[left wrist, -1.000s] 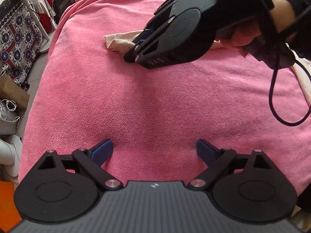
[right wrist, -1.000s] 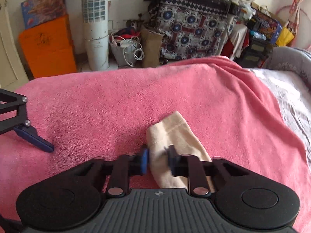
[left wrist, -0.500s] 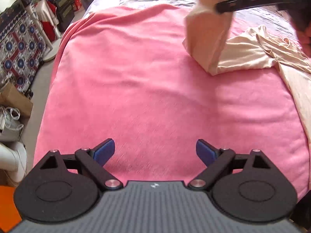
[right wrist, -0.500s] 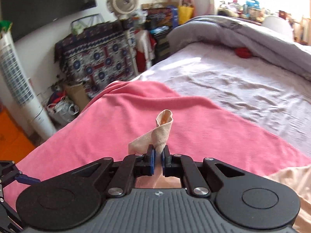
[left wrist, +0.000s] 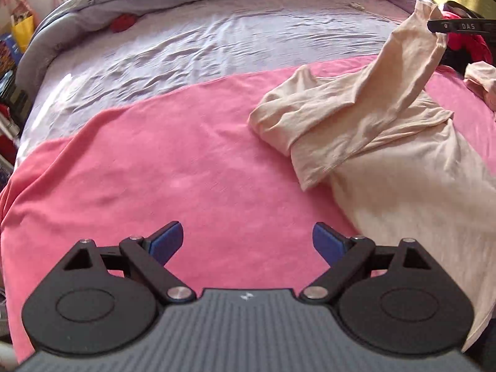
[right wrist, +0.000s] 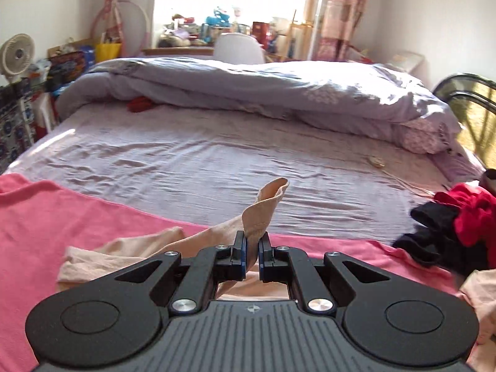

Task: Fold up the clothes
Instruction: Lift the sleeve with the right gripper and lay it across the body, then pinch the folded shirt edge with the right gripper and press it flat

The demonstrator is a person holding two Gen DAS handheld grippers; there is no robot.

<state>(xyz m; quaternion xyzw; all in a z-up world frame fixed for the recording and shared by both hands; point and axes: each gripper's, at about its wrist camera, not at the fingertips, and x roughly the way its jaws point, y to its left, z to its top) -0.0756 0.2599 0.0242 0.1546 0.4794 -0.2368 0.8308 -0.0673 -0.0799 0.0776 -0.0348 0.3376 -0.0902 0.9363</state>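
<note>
Over the pink blanket [left wrist: 186,161], right gripper [right wrist: 251,249] pinches beige garment [left wrist: 356,117]; left gripper [left wrist: 248,241] gapes wide, empty.

A pale peach shirt [left wrist: 356,124] lies on a bright pink blanket [left wrist: 173,170]. Past the blanket the bed sheet [right wrist: 192,155] is soft light purple, and so is the quilt [right wrist: 248,83] behind it. The left gripper [left wrist: 248,241] is black with blue pads [left wrist: 166,240]. Off to the right gripper's [right wrist: 251,255] right side sit red and black clothes [right wrist: 449,223].
</note>
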